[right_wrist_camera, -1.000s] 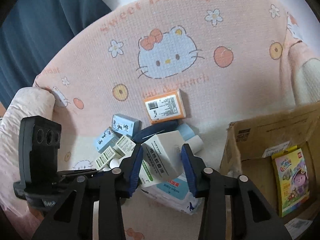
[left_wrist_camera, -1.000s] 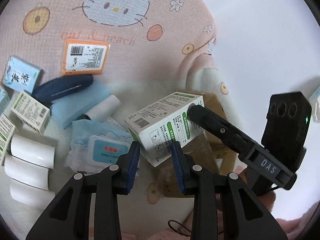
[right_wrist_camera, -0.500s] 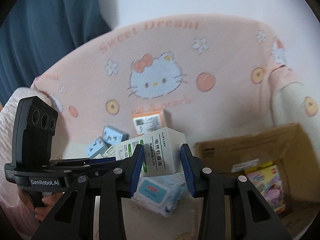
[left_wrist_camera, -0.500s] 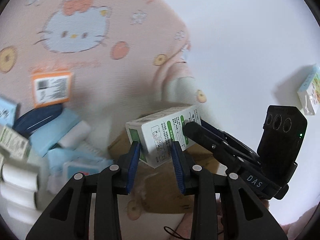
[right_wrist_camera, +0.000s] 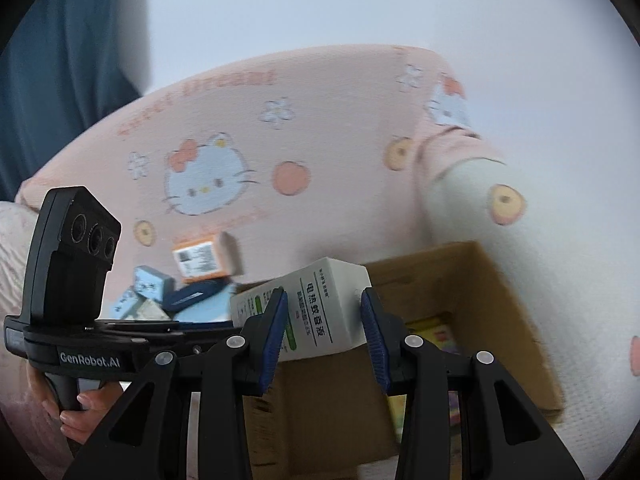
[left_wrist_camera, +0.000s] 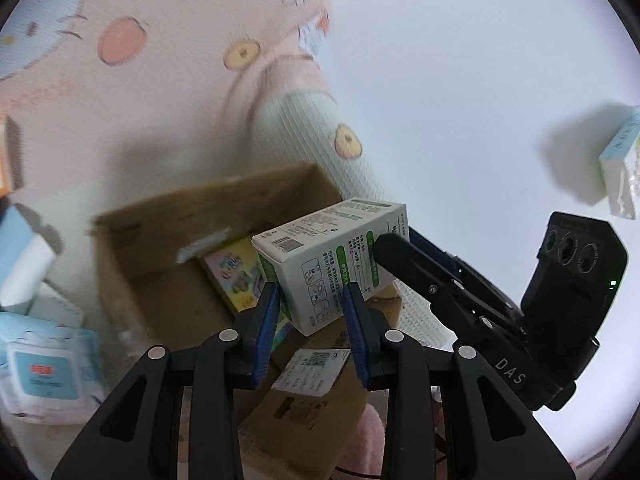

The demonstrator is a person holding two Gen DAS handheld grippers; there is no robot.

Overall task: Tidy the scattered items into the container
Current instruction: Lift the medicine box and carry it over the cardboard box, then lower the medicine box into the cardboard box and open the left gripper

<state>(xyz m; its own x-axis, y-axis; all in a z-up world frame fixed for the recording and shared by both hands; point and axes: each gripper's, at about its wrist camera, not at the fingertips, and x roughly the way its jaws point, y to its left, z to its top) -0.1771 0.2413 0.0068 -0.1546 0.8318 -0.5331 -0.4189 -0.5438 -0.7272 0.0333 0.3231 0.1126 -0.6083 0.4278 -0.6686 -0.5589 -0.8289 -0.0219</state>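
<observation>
Two claws share one load: my left claw [left_wrist_camera: 310,312] and right claw [right_wrist_camera: 324,322] each clamp an end of the white-and-green carton [left_wrist_camera: 332,264], held in the air over the open cardboard box [left_wrist_camera: 168,248]. A wipes pack [left_wrist_camera: 44,372] lies beside it on the pink blanket [right_wrist_camera: 320,120].

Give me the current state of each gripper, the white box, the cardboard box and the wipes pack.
left gripper: shut on one end of the white box.
right gripper: shut on the other end.
white box: lifted, tilted, over the carton's opening.
cardboard box: open, a colourful booklet inside.
wipes pack: lying outside the carton.
</observation>
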